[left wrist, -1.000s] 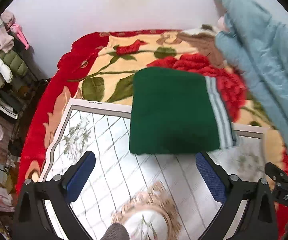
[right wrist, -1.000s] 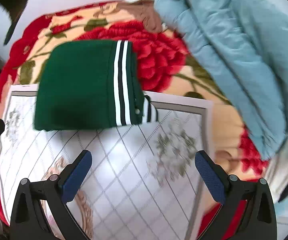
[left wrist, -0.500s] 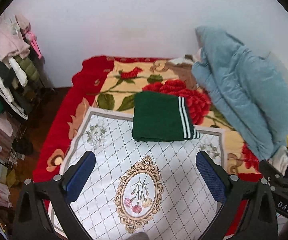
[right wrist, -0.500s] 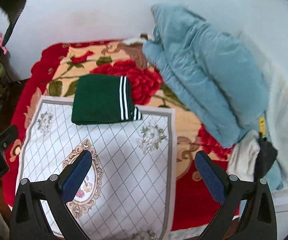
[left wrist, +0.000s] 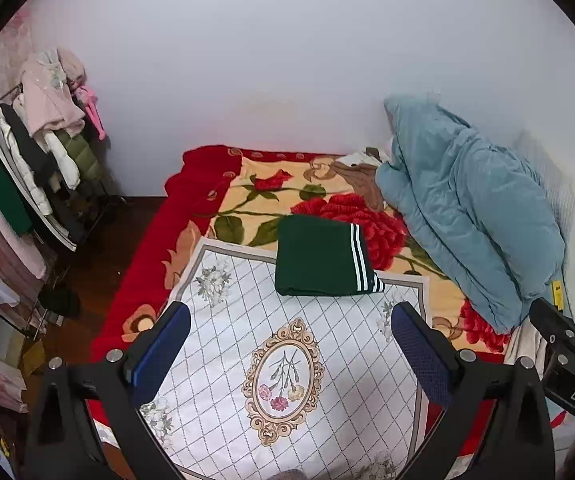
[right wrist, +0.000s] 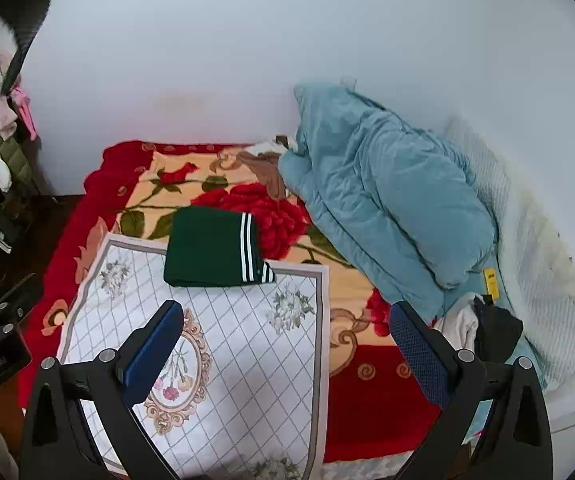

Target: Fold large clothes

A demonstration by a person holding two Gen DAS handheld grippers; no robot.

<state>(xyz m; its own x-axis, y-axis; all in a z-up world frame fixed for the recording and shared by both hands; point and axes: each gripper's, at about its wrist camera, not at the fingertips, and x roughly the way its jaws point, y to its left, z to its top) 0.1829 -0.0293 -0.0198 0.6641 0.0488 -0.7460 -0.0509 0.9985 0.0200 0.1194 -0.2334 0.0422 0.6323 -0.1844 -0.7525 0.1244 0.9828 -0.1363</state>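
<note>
Nearest: left gripper point(left wrist: 287, 350) held high above the bed, jaws spread wide, blue pads bare, gripping nothing. Right gripper point(right wrist: 285, 340) likewise raised and spread wide, empty, its dark frame also showing at the right margin of the left wrist view.

Directly below both: white quilted mat point(left wrist: 339, 376) with a grey border and an oval flower medallion, lying flat on the red floral blanket point(left wrist: 223, 196). Broad stretch of bare mat between the grippers and the garment. Right border of the mat well short of the bed's right side, a band of red blanket open beyond it. Left of the blanket's edge, dark floor point(left wrist: 107, 248), then a rack of hanging clothes point(left wrist: 39, 168).

Farther on: folded green garment point(left wrist: 319, 256), a flat squarish packet straddling the mat's far border, part on the mat, part on the blanket. White-striped hem point(left wrist: 361, 258) along its right side, stripes running near to far; plain folded edge facing the grippers. Only slightly longer across than deep, so long axis hard to call.

Right of the garment and apart from it: bunched light-blue quilt point(right wrist: 387, 200) running along the right side of the bed toward the wall. Small heap of white and dark cloth point(right wrist: 483, 328) at the quilt's near end.

Farthest: plain white wall point(left wrist: 287, 80) closing off the bed's far edge.
</note>
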